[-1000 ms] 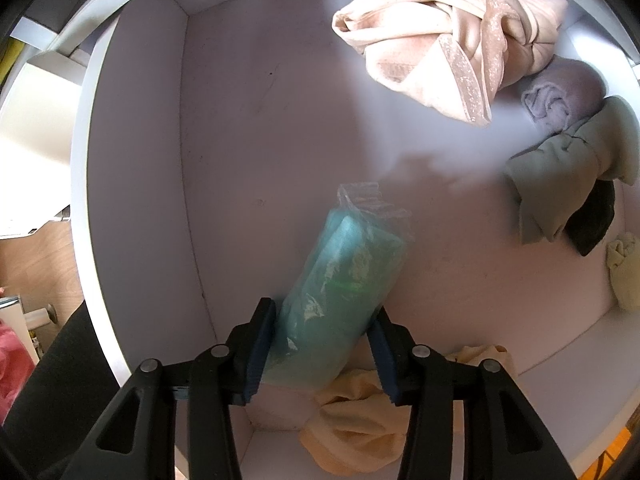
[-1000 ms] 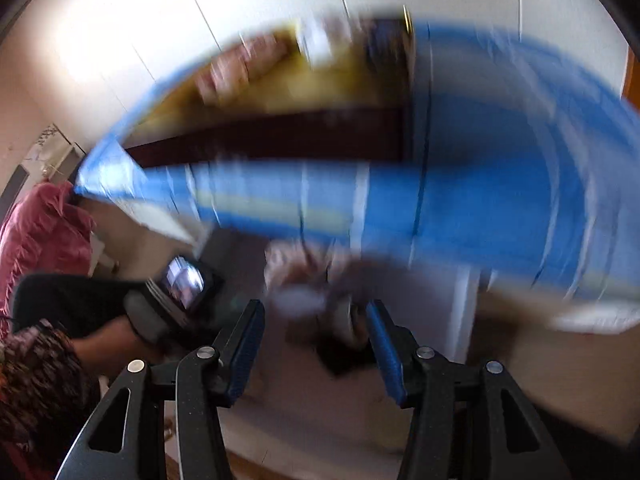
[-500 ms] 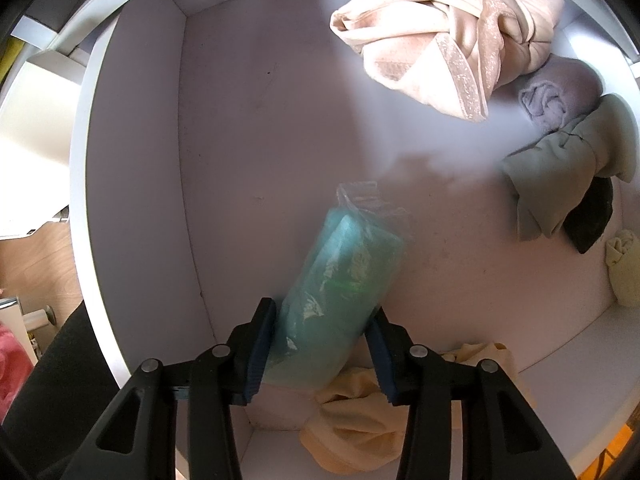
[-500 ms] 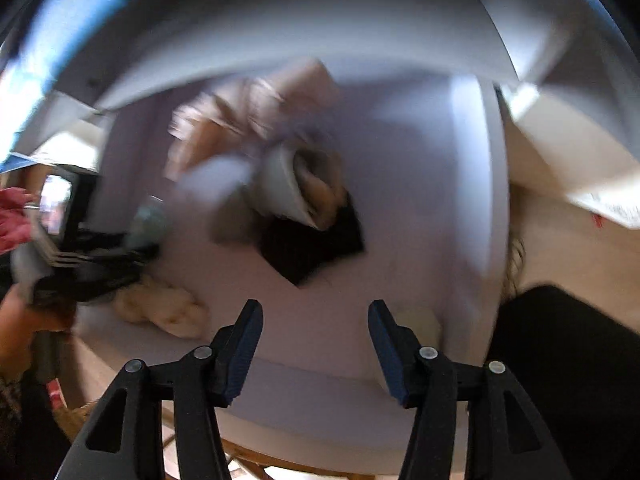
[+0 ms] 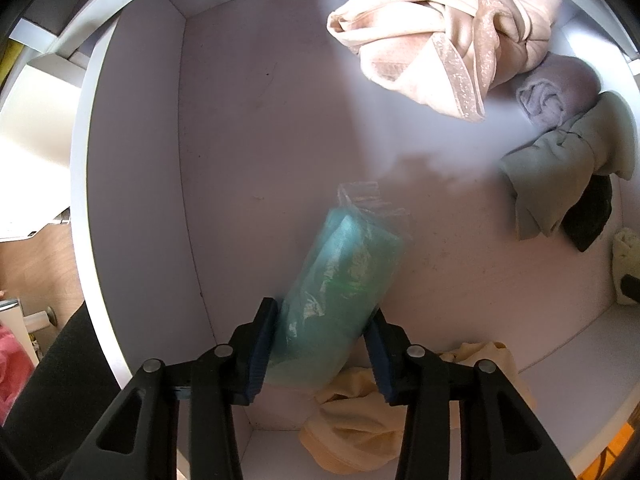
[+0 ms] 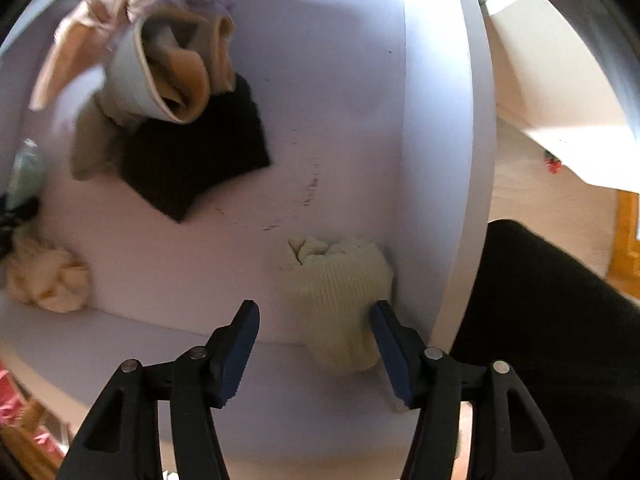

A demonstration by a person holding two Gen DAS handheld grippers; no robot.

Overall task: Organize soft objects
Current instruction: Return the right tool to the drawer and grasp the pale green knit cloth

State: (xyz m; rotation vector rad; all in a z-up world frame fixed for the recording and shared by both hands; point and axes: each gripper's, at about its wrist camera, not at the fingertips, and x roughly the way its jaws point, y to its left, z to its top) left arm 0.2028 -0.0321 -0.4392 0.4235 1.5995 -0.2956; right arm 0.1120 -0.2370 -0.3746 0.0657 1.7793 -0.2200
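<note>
A teal cloth in a clear plastic bag point(image 5: 344, 272) lies on the floor of a white drawer point(image 5: 132, 160). My left gripper point(image 5: 322, 344) points straight down, its blue pads pressing the bag's near end as the jaws close. A cream knitted roll point(image 6: 340, 280) sits in the drawer's corner against the side wall point(image 6: 448, 160). My right gripper point(image 6: 314, 340) hangs over it with its jaws opening. The roll is between the fingers, the right pad close beside it and the left pad well apart.
Also in the drawer are a knotted pink garment point(image 5: 440, 40), a lavender cloth point(image 5: 544, 96), a sage-green garment point(image 5: 560, 168), a black cloth point(image 6: 196, 156) and a yellow cloth point(image 5: 360, 412). A person's dark-clothed leg point(image 6: 560, 320) is beside the drawer.
The right view swung down from the room into the drawer, onto the cream roll, and its jaws widened. The left gripper stayed put and squeezed the bag slightly tighter.
</note>
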